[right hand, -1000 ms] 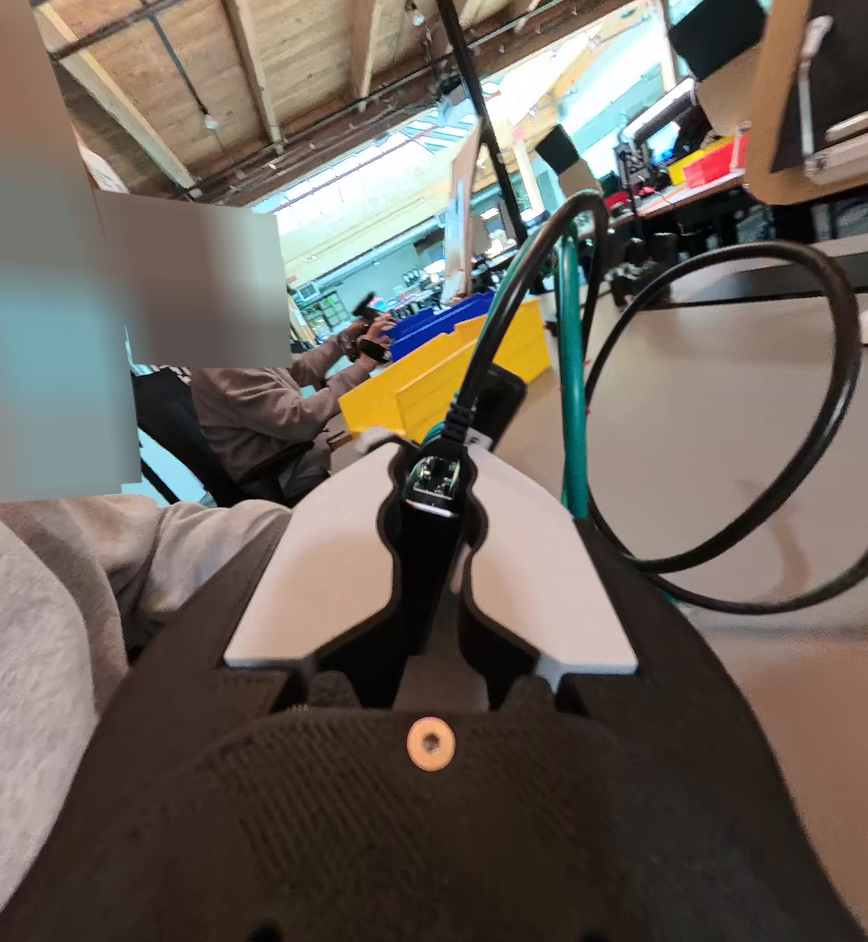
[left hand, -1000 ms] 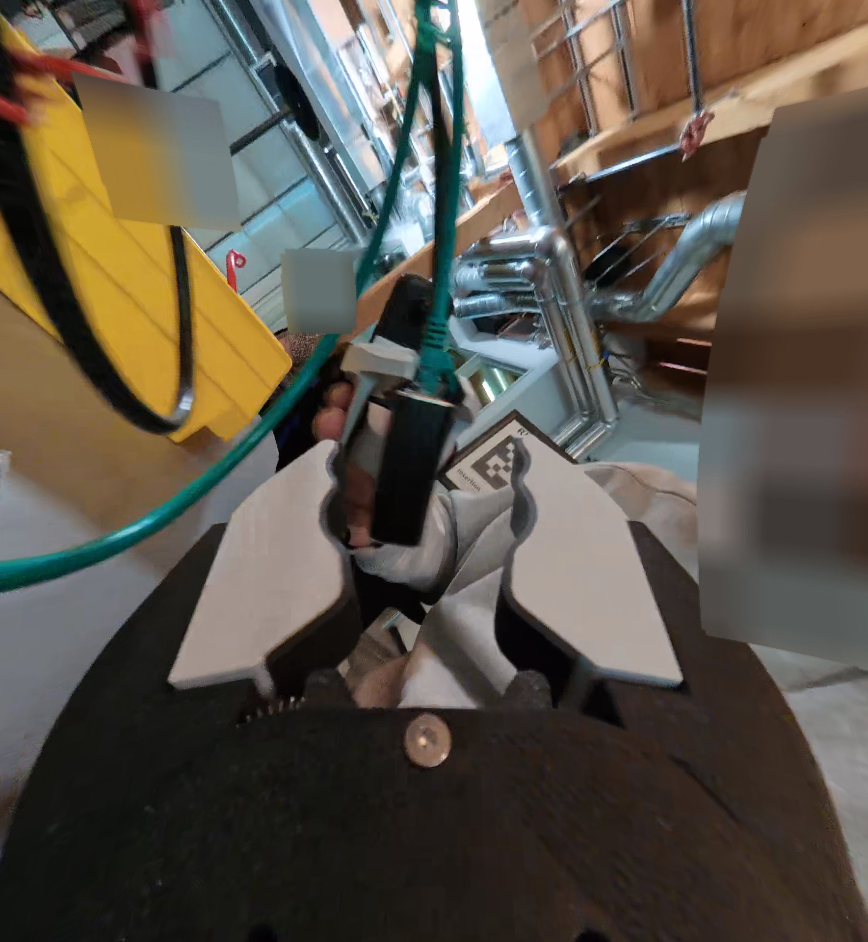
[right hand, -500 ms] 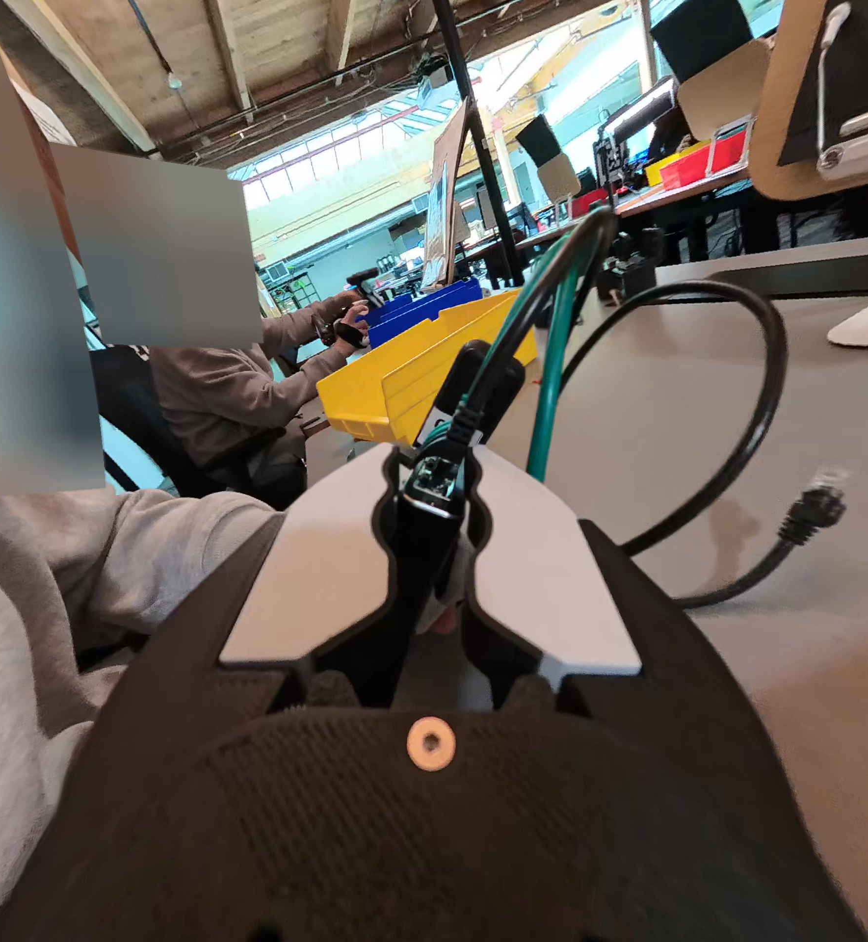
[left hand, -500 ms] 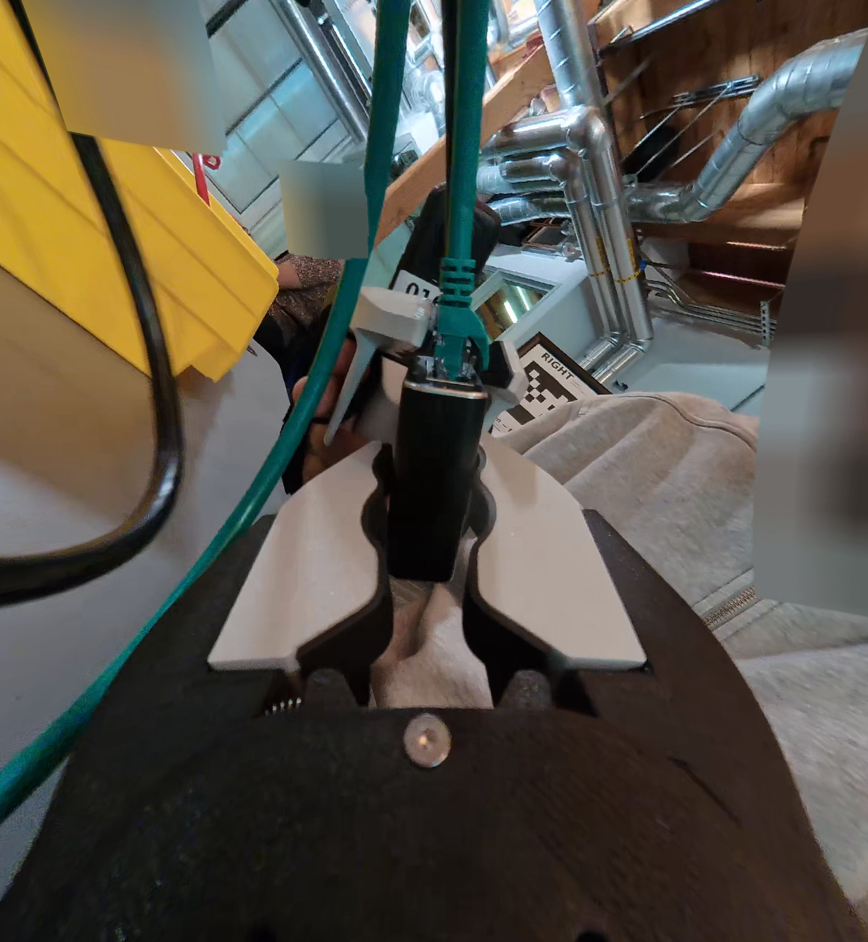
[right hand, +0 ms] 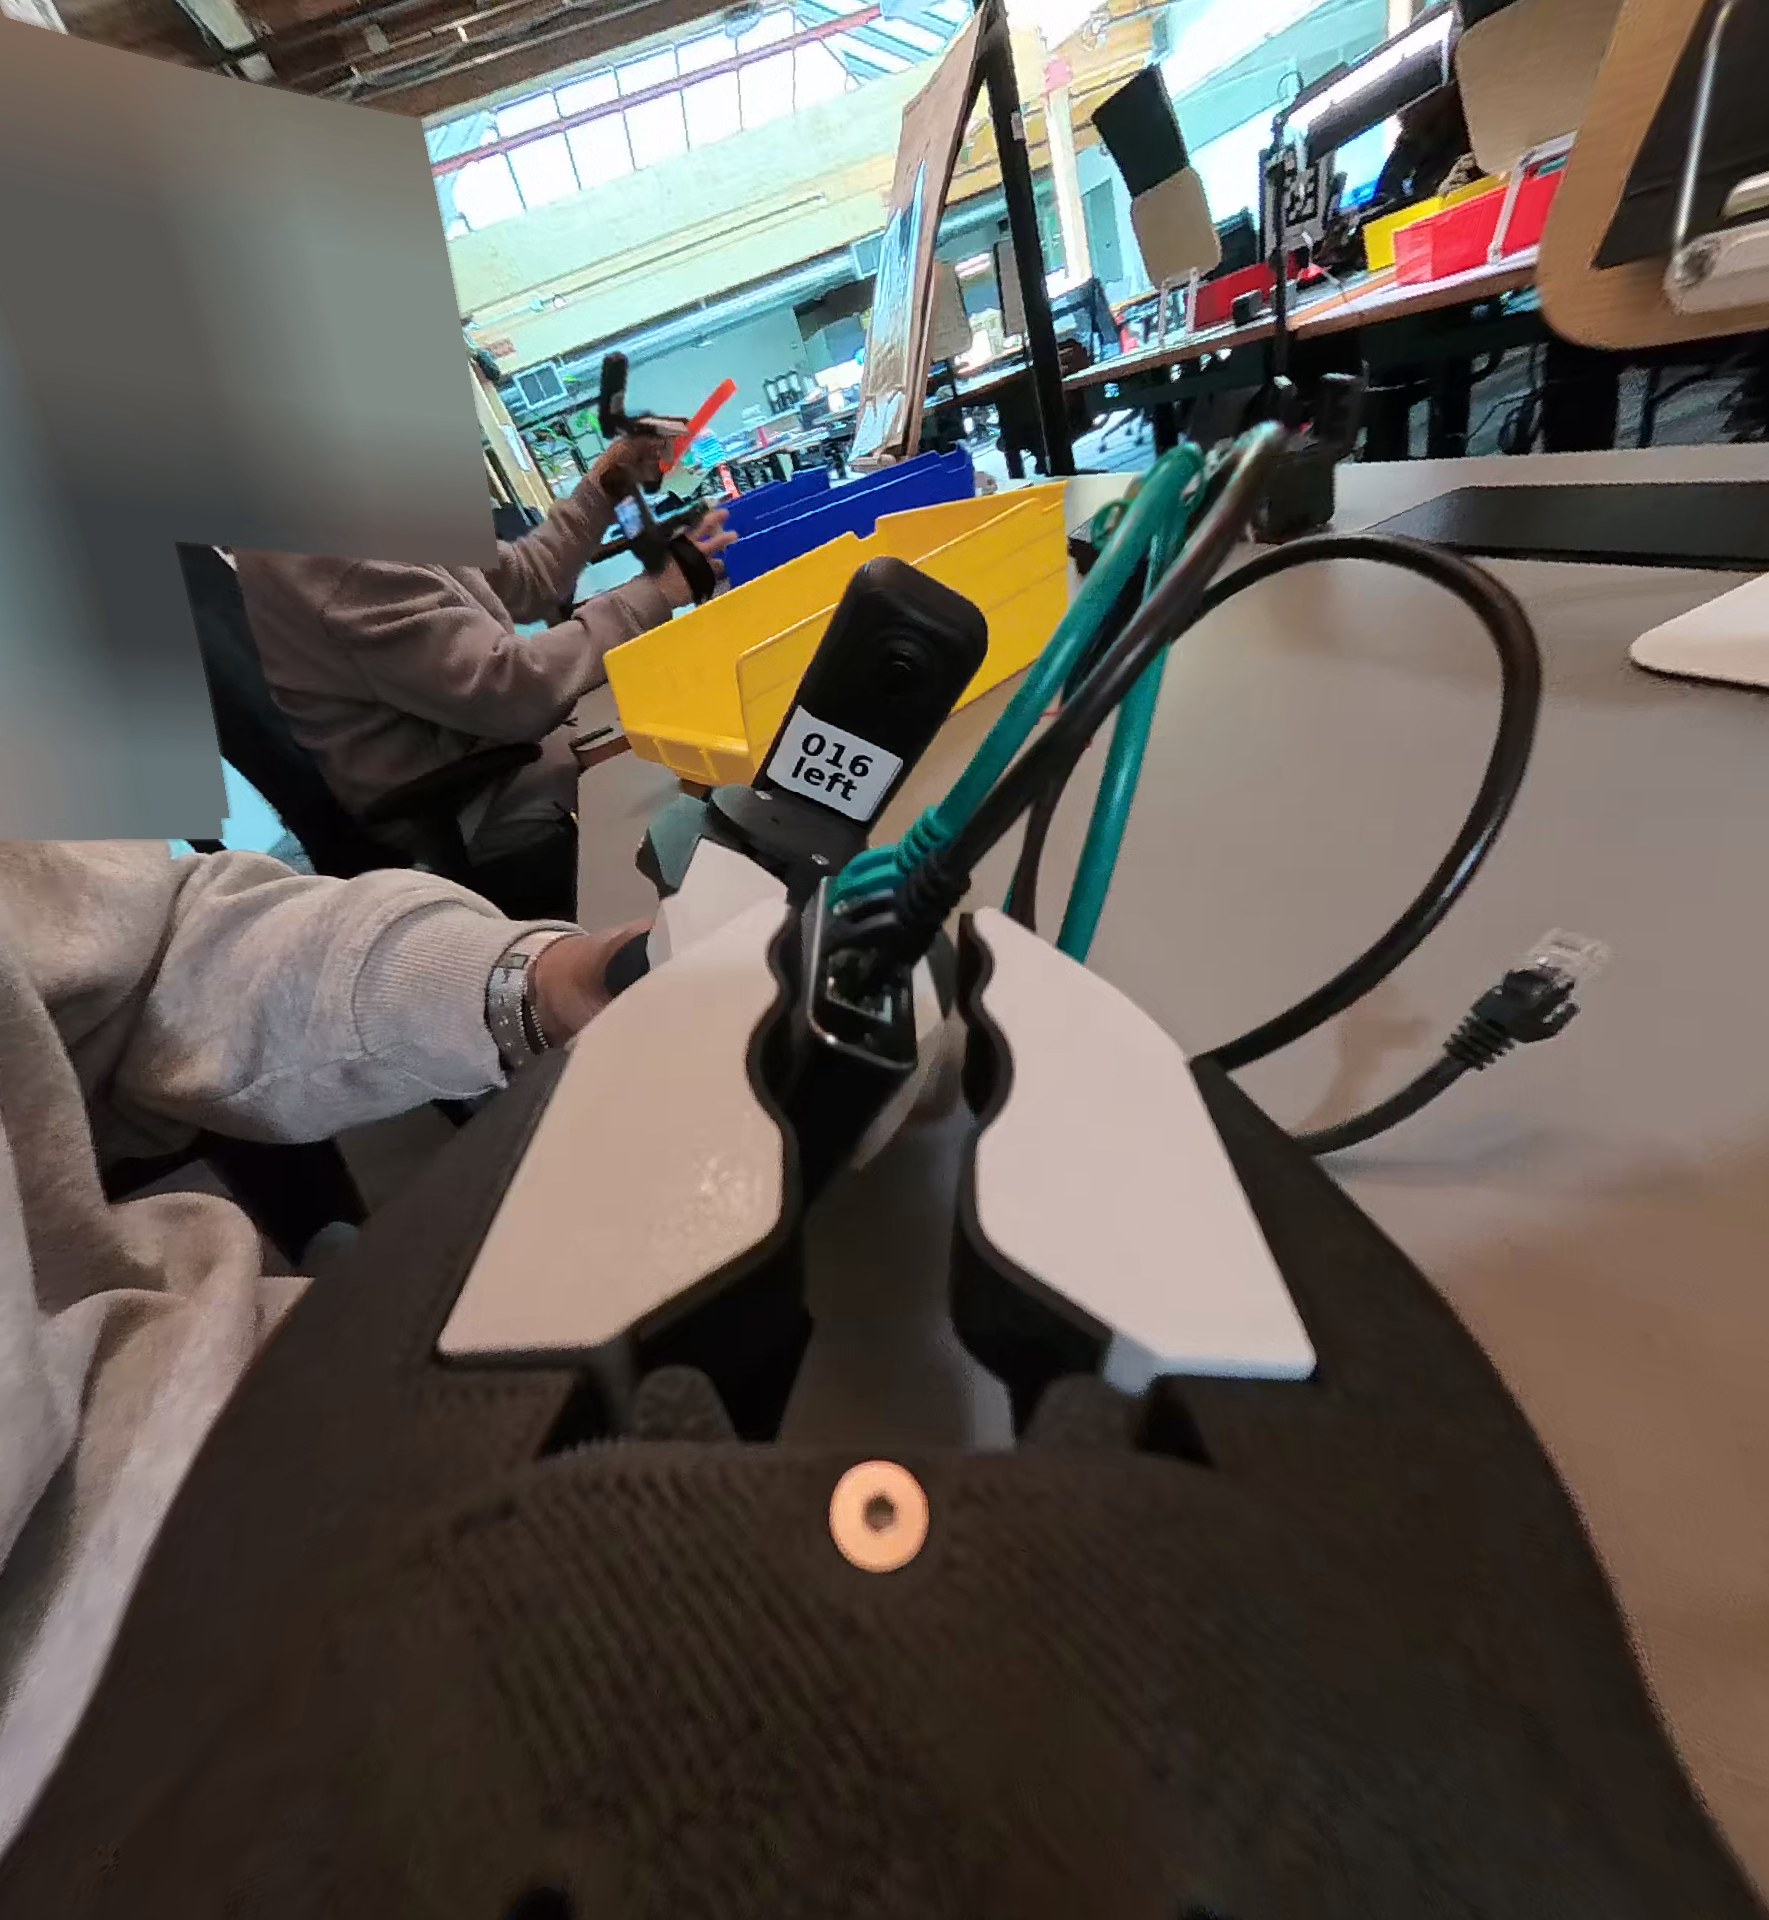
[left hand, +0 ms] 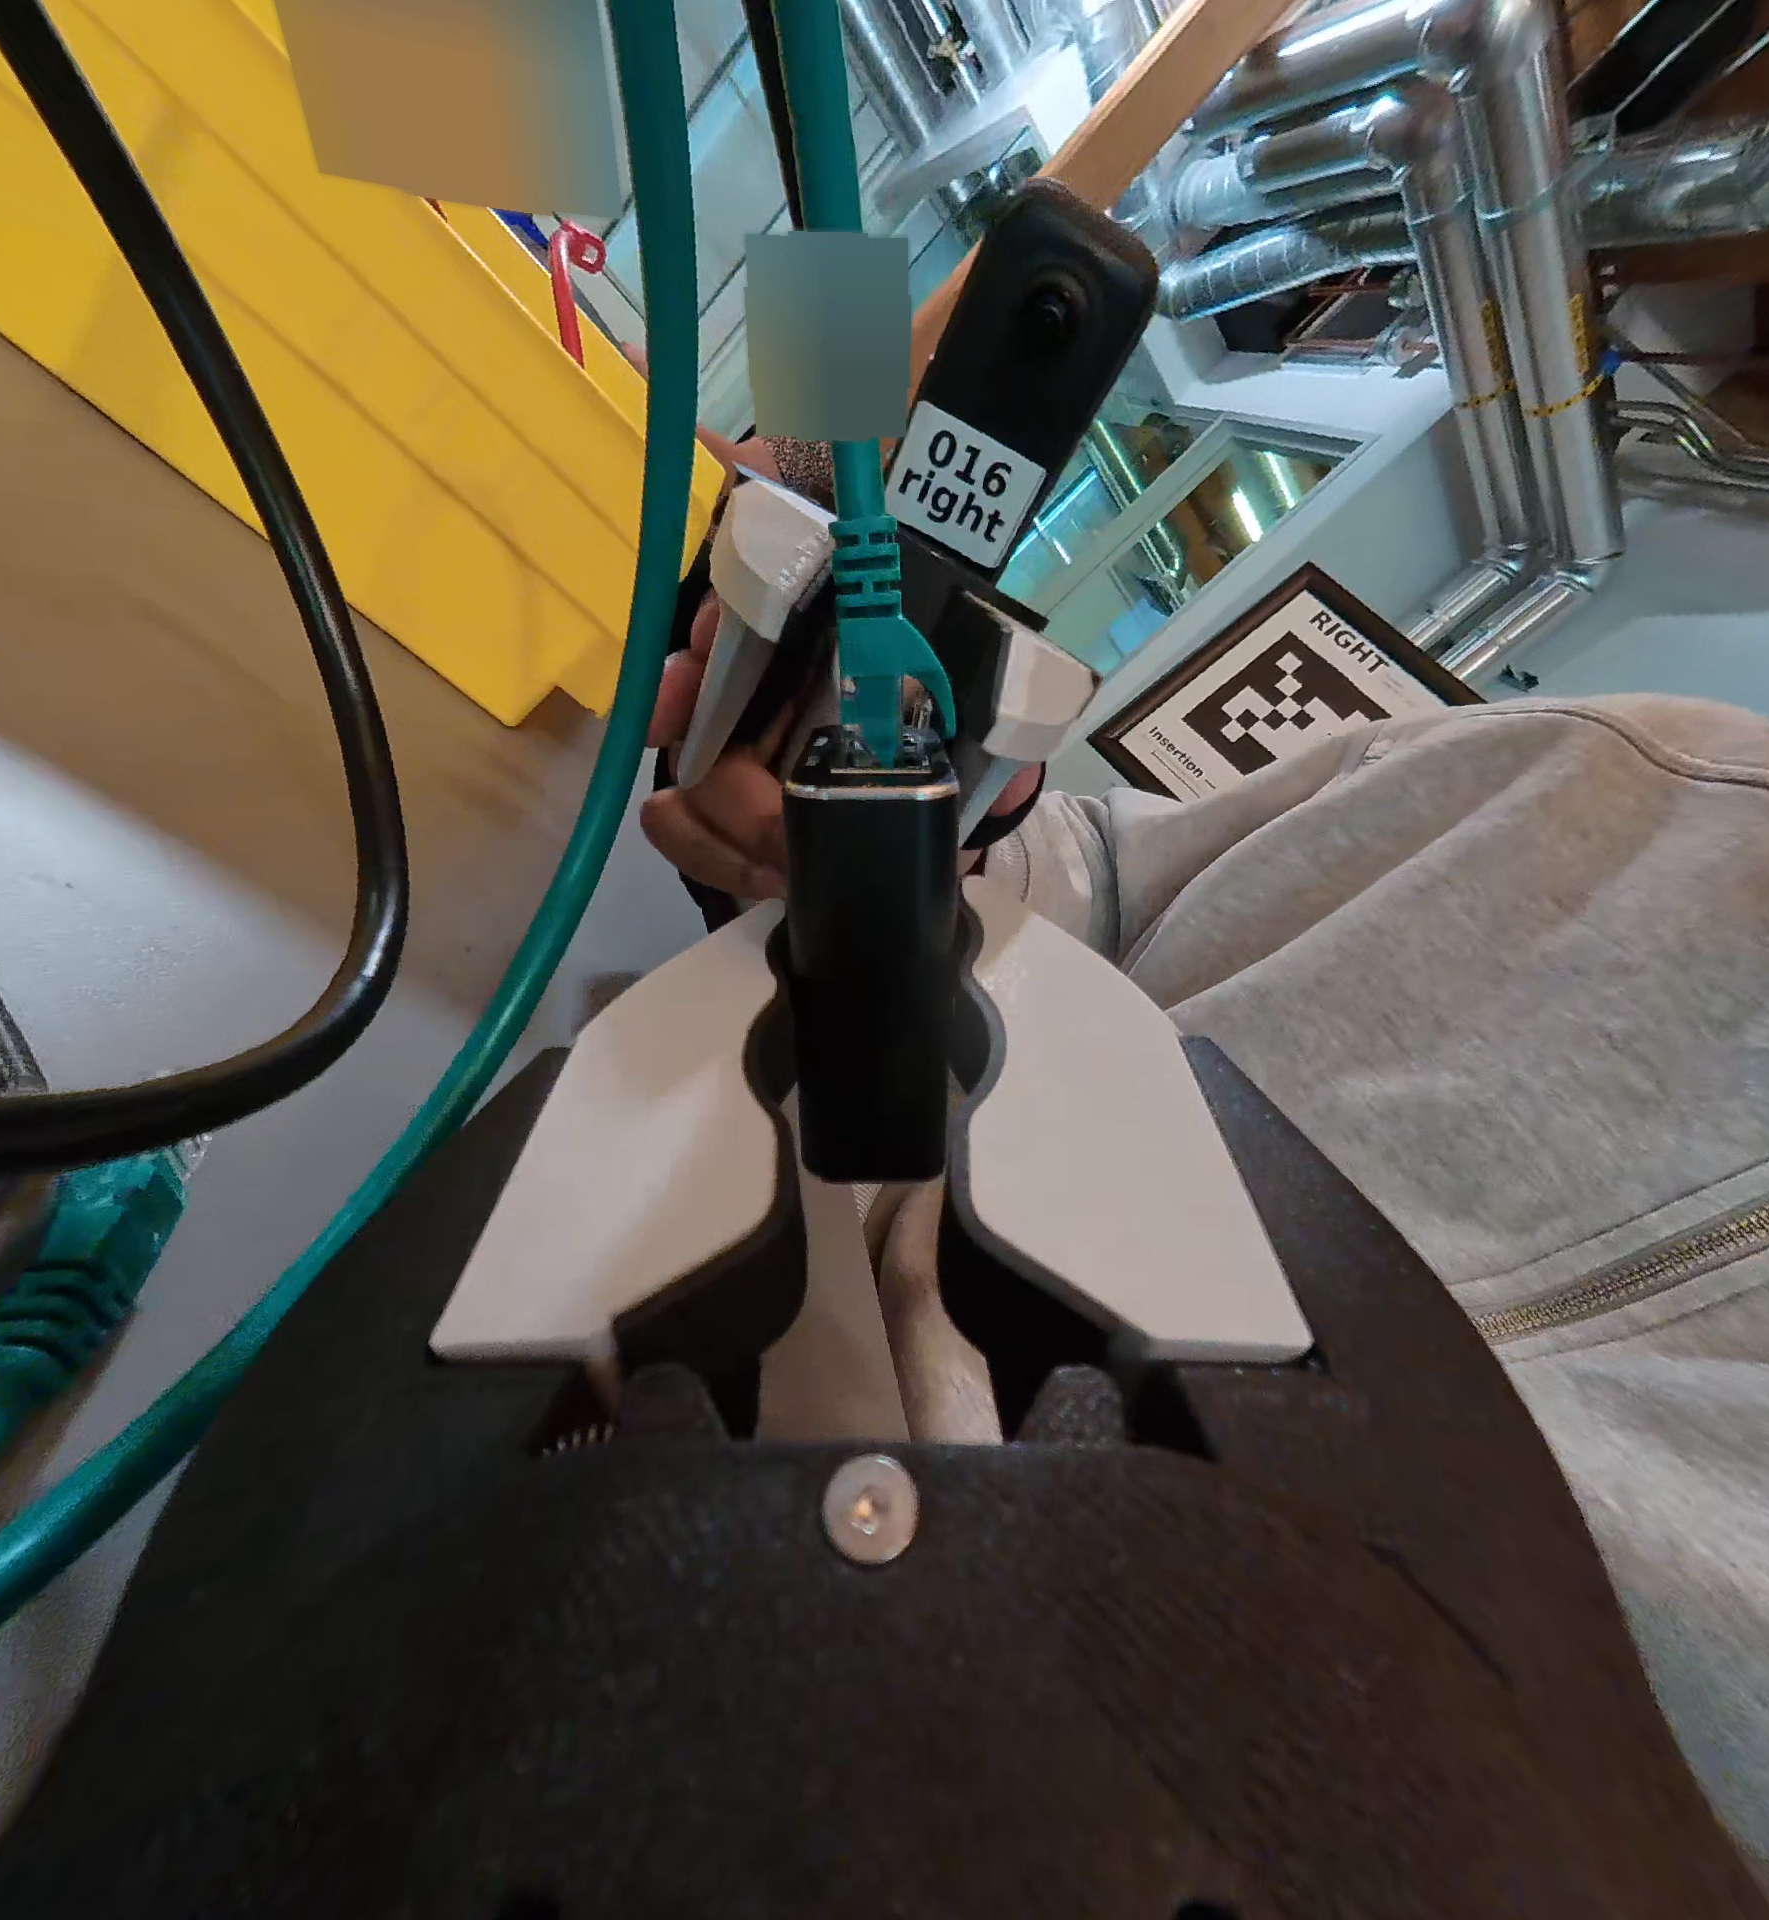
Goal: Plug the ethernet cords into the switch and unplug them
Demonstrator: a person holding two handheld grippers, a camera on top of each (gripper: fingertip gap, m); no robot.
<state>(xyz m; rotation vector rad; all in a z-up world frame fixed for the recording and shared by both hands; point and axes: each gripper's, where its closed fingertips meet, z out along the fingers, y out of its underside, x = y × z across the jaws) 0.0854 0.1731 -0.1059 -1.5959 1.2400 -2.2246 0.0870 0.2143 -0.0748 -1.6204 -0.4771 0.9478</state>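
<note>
Left wrist view: left gripper (left hand: 875, 1023) clamps switch (left hand: 872, 977); right gripper (right hand: 869, 1023) parted, white-labelled.

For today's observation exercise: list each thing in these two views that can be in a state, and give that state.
switch: held off the table, clamped by the left gripper
green cord: plugged into the switch
black cord: plugged into the switch
black cord's free plug: unplugged, lying on the table
left gripper: shut on the switch
right gripper: open around the switch
</note>
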